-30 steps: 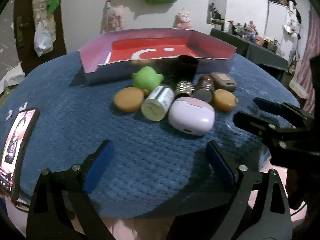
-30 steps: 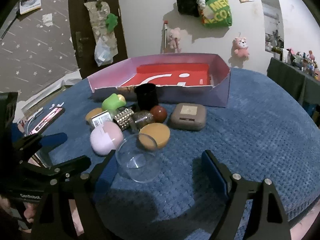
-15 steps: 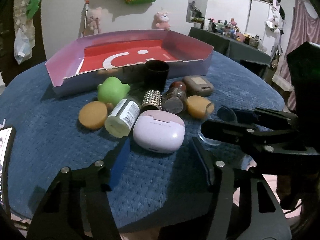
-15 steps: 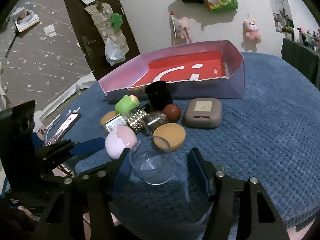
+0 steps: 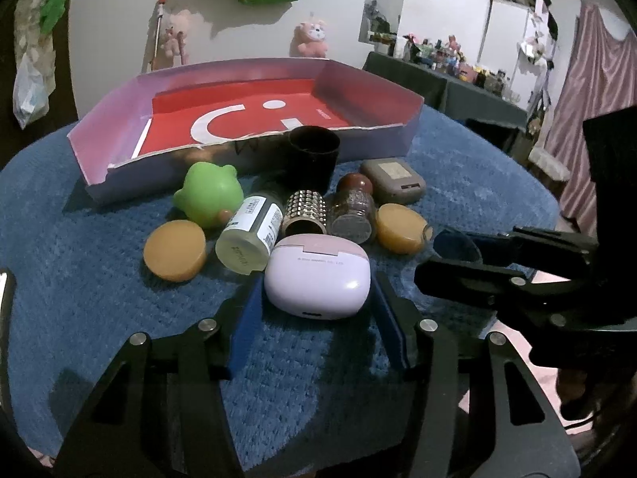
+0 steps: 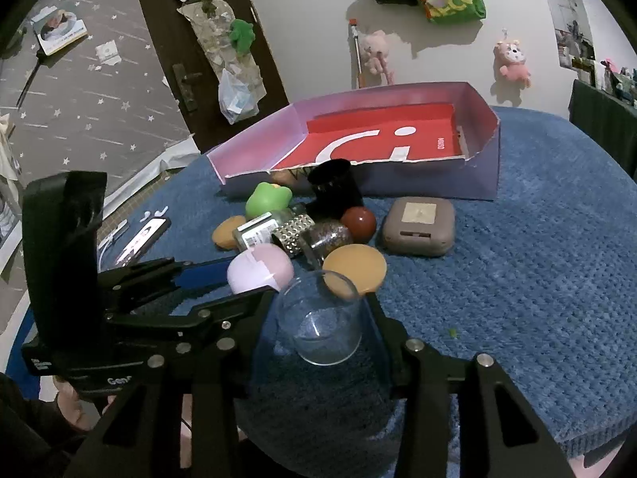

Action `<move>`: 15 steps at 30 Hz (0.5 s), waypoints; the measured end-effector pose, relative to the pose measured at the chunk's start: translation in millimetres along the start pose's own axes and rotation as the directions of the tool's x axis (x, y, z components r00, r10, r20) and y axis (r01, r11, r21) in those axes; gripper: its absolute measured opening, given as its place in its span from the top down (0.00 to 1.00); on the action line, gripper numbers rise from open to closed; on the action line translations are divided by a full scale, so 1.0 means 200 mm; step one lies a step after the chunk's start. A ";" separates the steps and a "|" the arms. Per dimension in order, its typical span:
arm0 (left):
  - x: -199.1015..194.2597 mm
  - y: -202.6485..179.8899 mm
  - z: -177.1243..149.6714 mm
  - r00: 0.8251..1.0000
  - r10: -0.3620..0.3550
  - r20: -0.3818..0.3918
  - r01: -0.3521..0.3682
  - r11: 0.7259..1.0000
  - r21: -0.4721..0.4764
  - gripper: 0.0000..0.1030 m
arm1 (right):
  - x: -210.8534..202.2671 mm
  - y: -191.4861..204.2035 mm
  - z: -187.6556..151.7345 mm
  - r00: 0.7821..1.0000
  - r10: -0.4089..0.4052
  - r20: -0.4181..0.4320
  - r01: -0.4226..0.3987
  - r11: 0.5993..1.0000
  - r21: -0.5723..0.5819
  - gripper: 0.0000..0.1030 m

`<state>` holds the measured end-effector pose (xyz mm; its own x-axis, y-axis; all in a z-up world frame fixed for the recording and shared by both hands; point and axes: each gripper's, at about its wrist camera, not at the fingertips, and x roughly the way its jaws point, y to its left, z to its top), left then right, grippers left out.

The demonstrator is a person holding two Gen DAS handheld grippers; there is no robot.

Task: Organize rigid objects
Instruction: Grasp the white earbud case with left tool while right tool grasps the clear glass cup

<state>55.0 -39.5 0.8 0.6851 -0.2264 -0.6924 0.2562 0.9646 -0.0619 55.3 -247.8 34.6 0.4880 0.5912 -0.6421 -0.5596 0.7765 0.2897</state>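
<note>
Two sets of tongs have narrowed sharply over the last second, and that tells you both pickups are under way at once. Your left tongs [image 5: 318,310], which stood wide and short of the pile a second ago, now straddle the lilac earbud case [image 5: 316,279]; the jaws are closing, one blue pad lies just beside the case's left flank and the other just beside its right, and you cannot tell from the wrist view whether either pad presses yet. Your right tongs [image 6: 318,328] are closing too, around the clear glass cup [image 6: 323,316], which sits between the jaws with the pads at or against its walls; the glass makes the contact hard to read, so treat the grip as likely but unproven. Just beyond the left tongs lies the rest of the heap on the blue worktop [image 5: 99,310]: two orange discs [image 5: 175,255], a green frog toy [image 5: 209,195], a labelled bottle [image 5: 251,233], a studded cylinder [image 5: 305,213], a glitter jar [image 5: 353,215], a black cup [image 5: 312,155] and a brown case [image 5: 394,181]. Farther ahead of both tongs the pink tray with the red floor [image 5: 119,159] holds none of these things, so judge the sorting as barely begun. Let both grips seat before lifting; the glass cup may slip, and it touches the near orange disc.
</note>
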 end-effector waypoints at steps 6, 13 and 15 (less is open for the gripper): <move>0.01 -0.01 0.01 1.000 0.003 -0.001 -0.003 1.000 -0.023 0.50 | -0.01 0.01 0.00 1.000 -0.012 0.005 0.012 1.000 -0.003 0.58; -0.03 -0.02 0.01 1.000 -0.007 0.006 0.007 1.000 -0.015 0.51 | -0.02 0.01 0.00 1.000 -0.014 0.010 0.014 1.000 -0.001 0.59; -0.06 -0.02 0.01 1.000 -0.006 0.019 0.006 1.000 -0.009 0.51 | -0.03 0.01 0.00 1.000 -0.012 0.010 0.012 1.000 -0.001 0.59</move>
<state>47.1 -41.4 11.1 0.6961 -0.2343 -0.6786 0.2539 0.9645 -0.0725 52.2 -250.0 38.6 0.5015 0.5840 -0.6383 -0.5542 0.7834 0.2813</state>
